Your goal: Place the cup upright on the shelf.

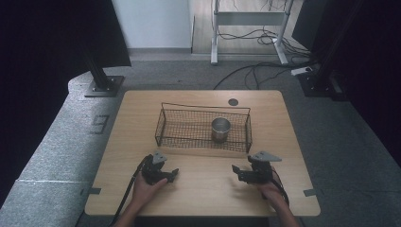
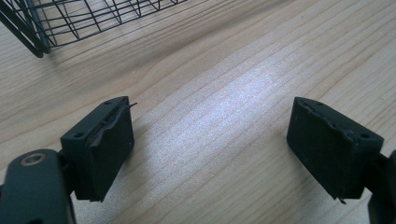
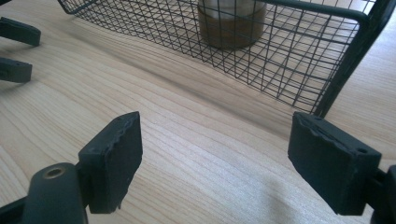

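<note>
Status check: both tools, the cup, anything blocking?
Left tool open, empty, low over table. Right tool same. Metal cup upright inside wire basket. Basket's near wall stands between tools and cup.

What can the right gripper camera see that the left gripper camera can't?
The right gripper view takes in the metal cup standing inside the wire basket, plus the other gripper's two jaws far off at its left edge. It looks between the right gripper, whose jaws stand wide apart. The left gripper view adds nothing new: just a corner of that basket, no cup, and bare wood between the open left gripper. Both share the wooden table, part of the basket, and a pair of black jaws spread wide with nothing between them.
</note>
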